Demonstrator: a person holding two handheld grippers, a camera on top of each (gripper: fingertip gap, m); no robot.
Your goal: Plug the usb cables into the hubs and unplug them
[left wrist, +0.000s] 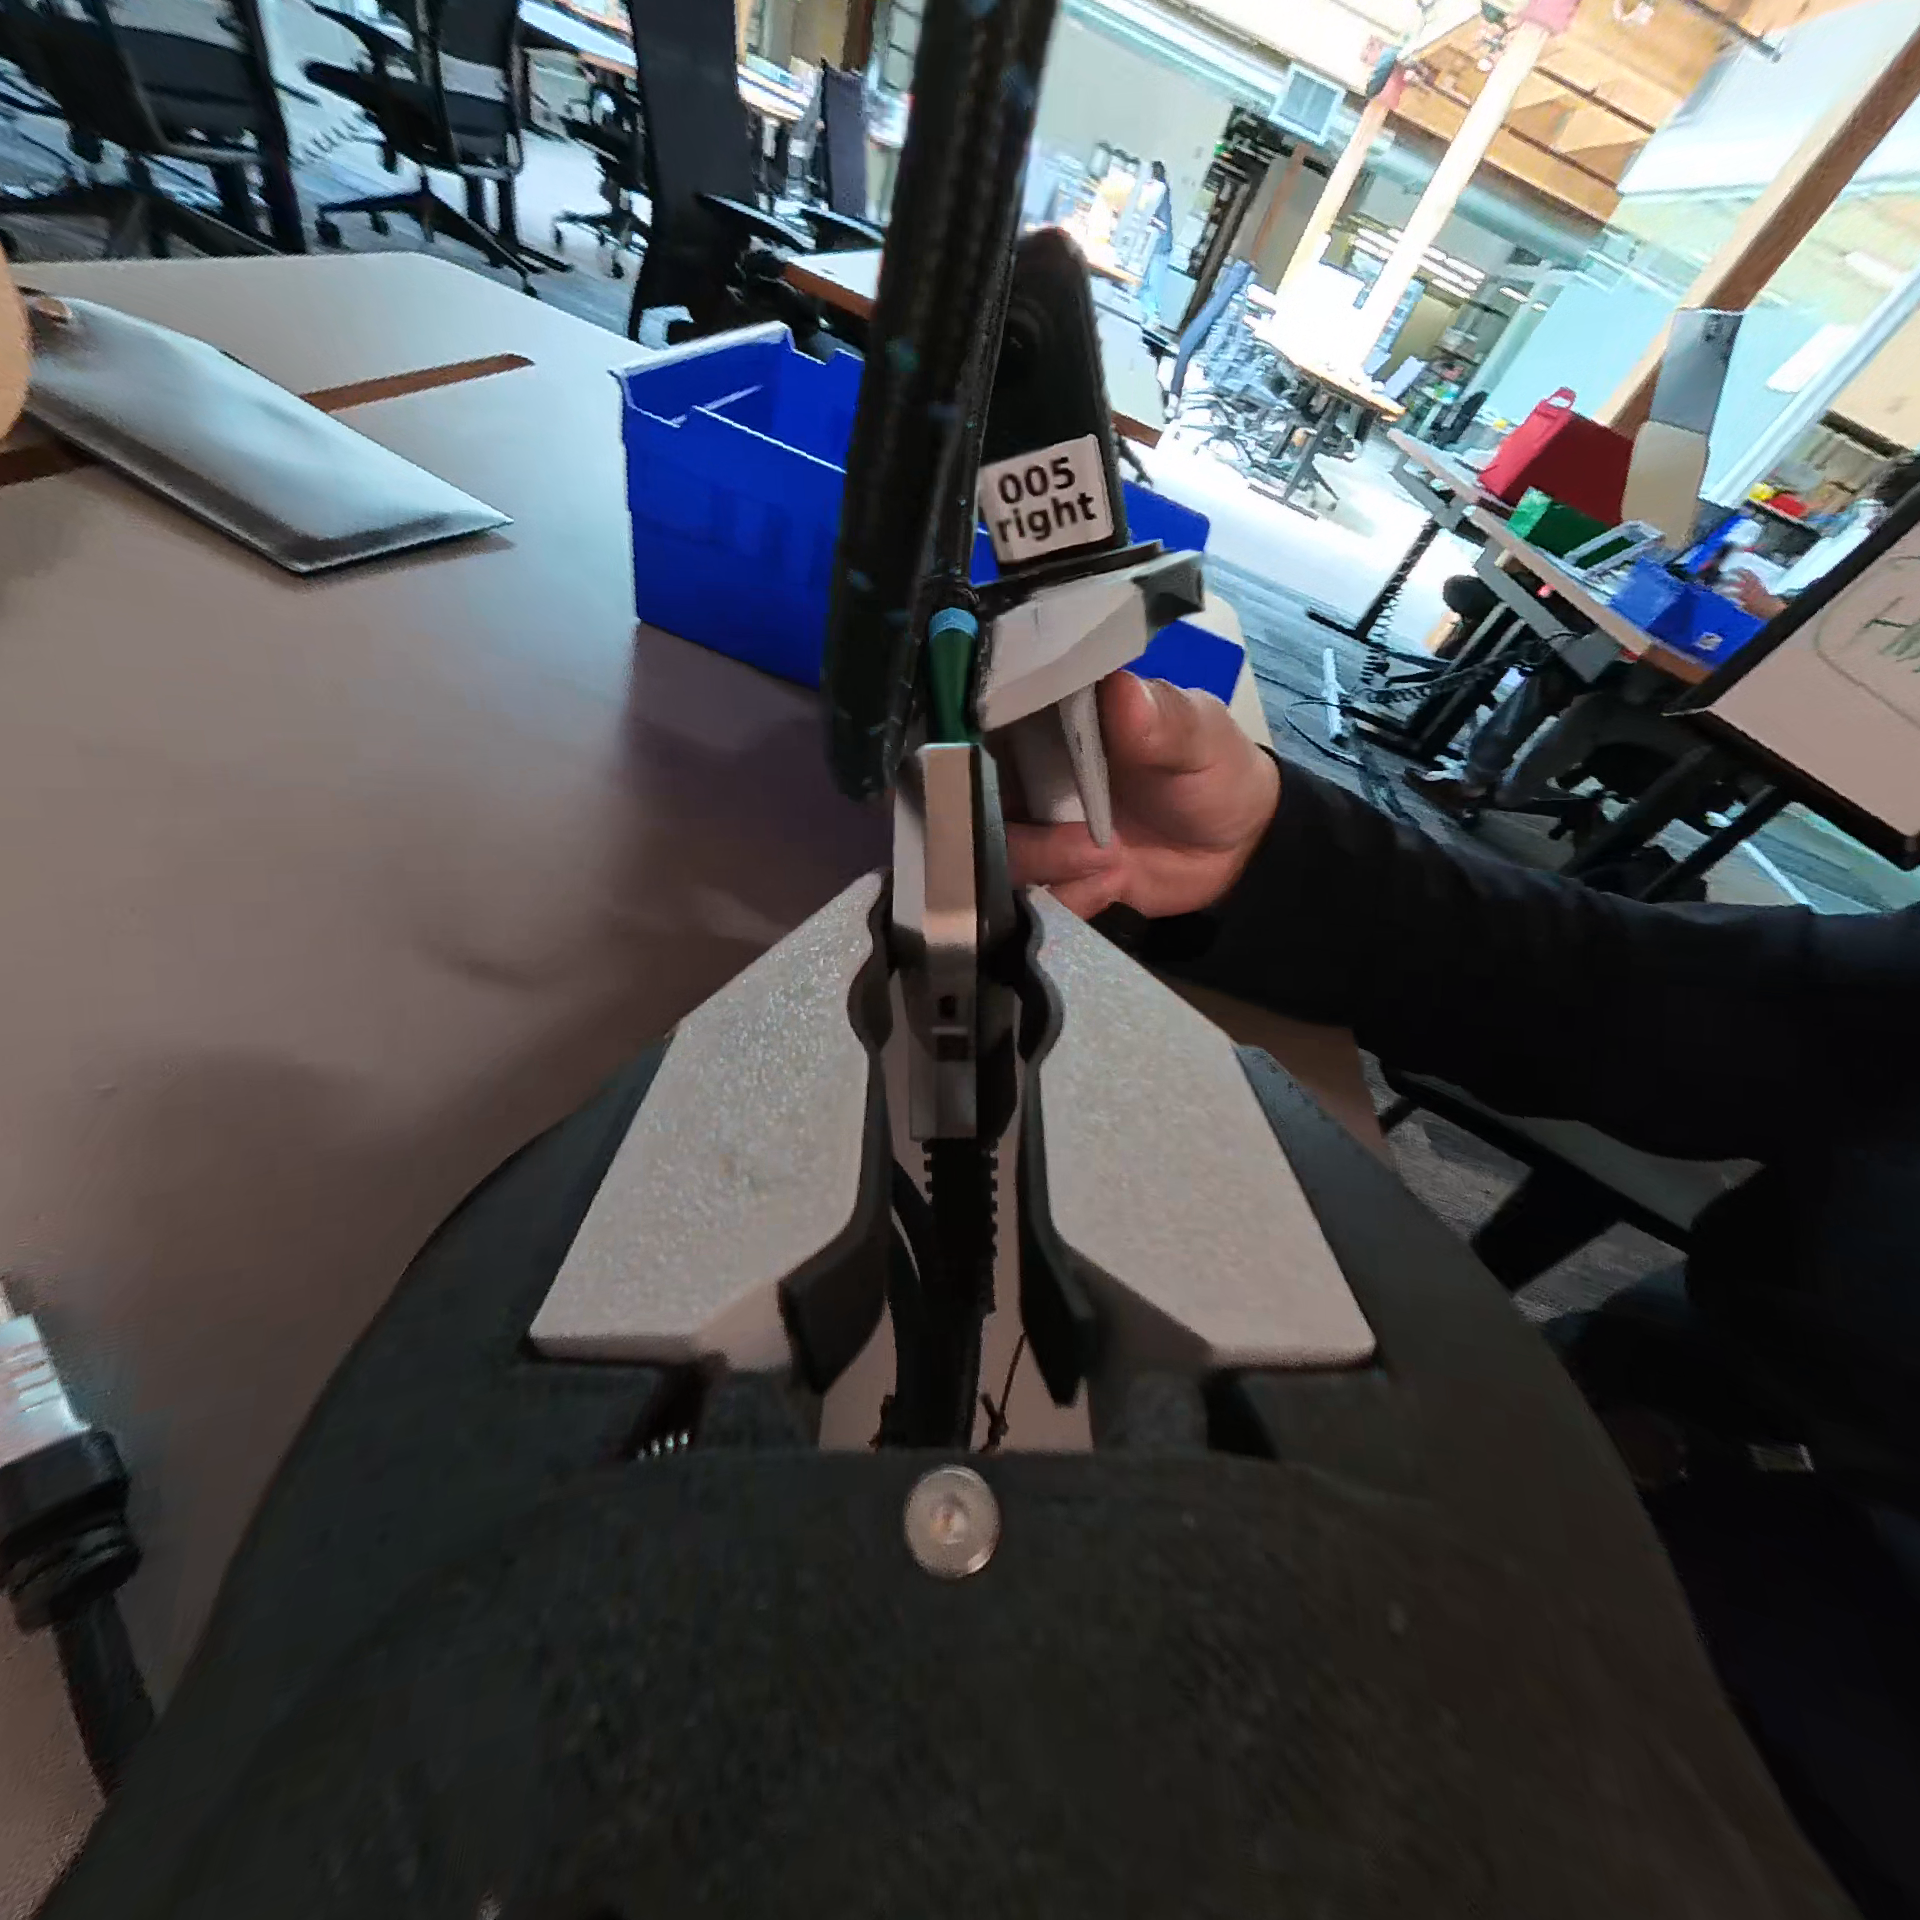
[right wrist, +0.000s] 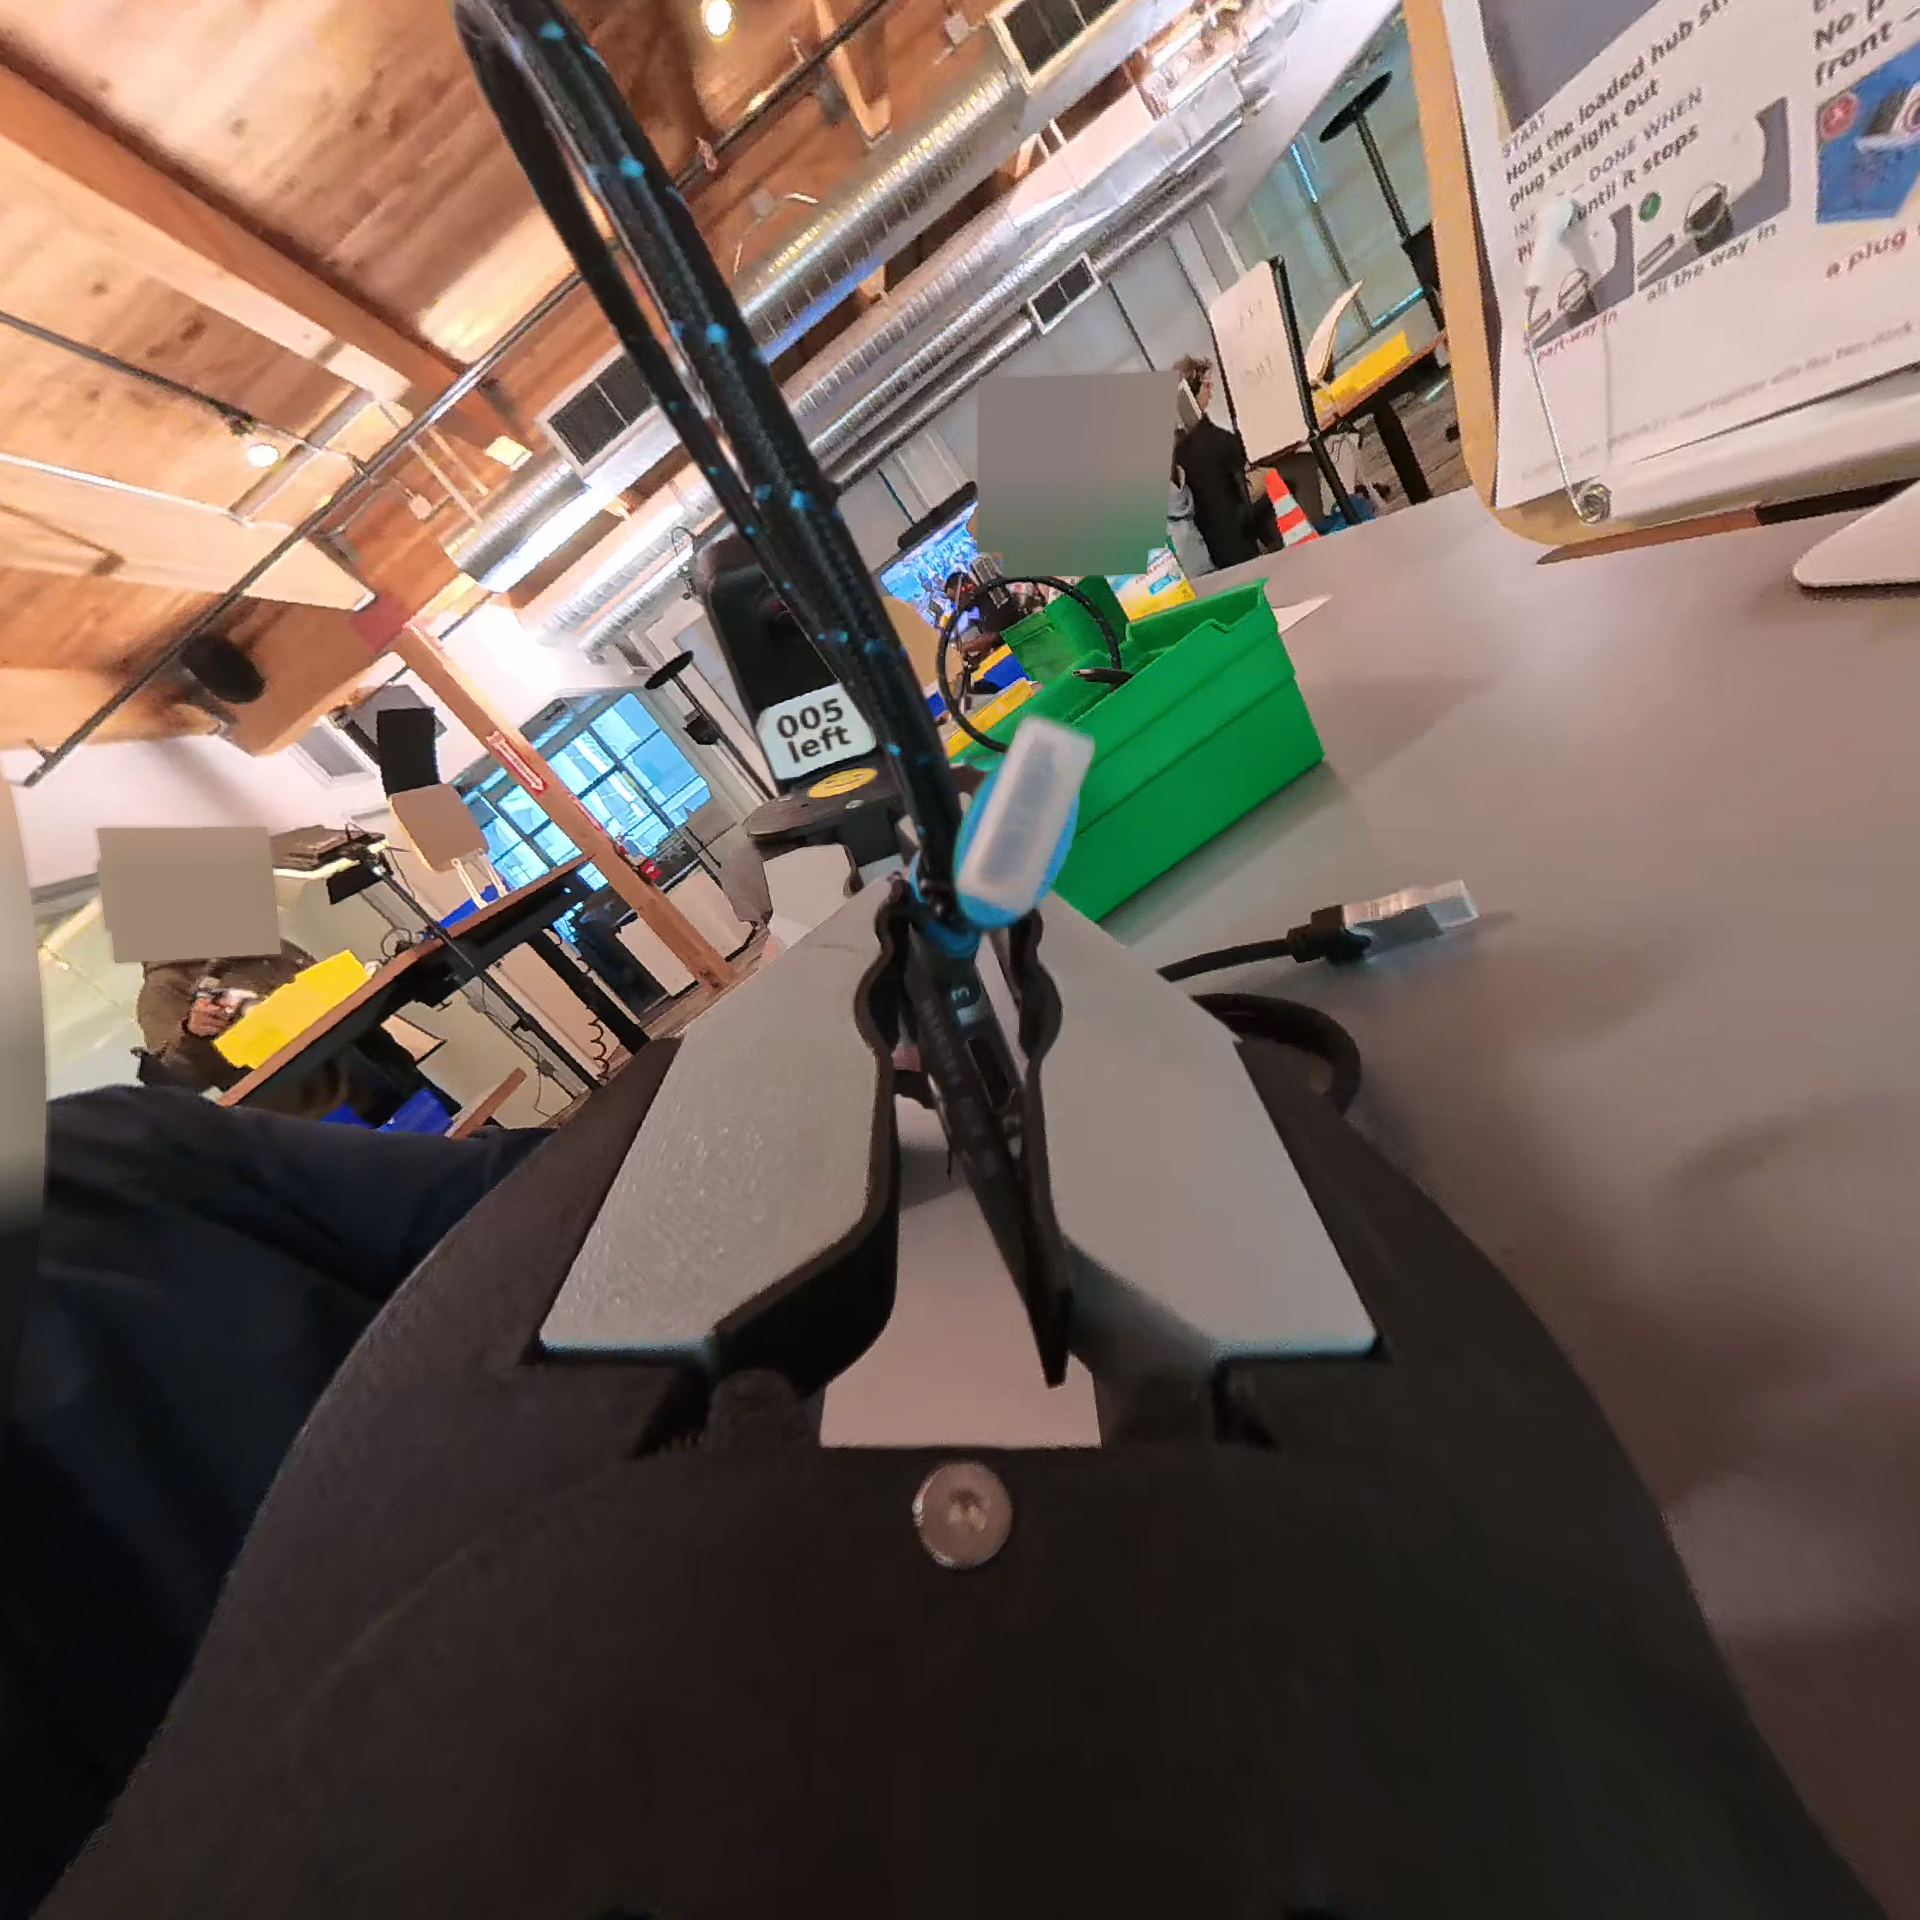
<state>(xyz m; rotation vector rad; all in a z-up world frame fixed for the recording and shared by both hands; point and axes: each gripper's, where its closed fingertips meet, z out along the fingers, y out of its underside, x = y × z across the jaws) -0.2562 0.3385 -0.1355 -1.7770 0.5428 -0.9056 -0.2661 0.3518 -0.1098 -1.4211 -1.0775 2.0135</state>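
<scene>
Here, my left gripper (left wrist: pixel 951 940) is closed tight on a silver plug (left wrist: pixel 940 904), a flat metal connector with a grey shell that stands upright between the pads. Below it a ribbed black strain relief runs down between the fingers. Just above the plug sits a small green piece (left wrist: pixel 951 675), and beside that a black braided cable (left wrist: pixel 935 364) flecked with blue climbs out of the top of the left wrist view.

In the right wrist view, my right gripper (right wrist: pixel 961 961) is pinched shut on a slim black hub (right wrist: pixel 971 1081), held edge-on and tilted, with a port slot showing on its narrow face. The same kind of braided cable (right wrist: pixel 727 395) rises from its far end in a loop. A small blue-and-white stick (right wrist: pixel 1023 826) juts from the hub's tip, just past the fingertips.

The two grippers meet in mid-air above the grey table (left wrist: pixel 364 779), close to its near edge. In the left view a hand (left wrist: pixel 1164 800) grips the other gripper's handle on the right. Farther off, a blue bin (left wrist: pixel 727 499) sits behind the cable and a silver pouch (left wrist: pixel 229 447) lies to the far left. In the right view a green bin (right wrist: pixel 1184 748) stands beyond the hub, and another plug (right wrist: pixel 1392 920) with a black lead lies flat on the table to the right.
</scene>
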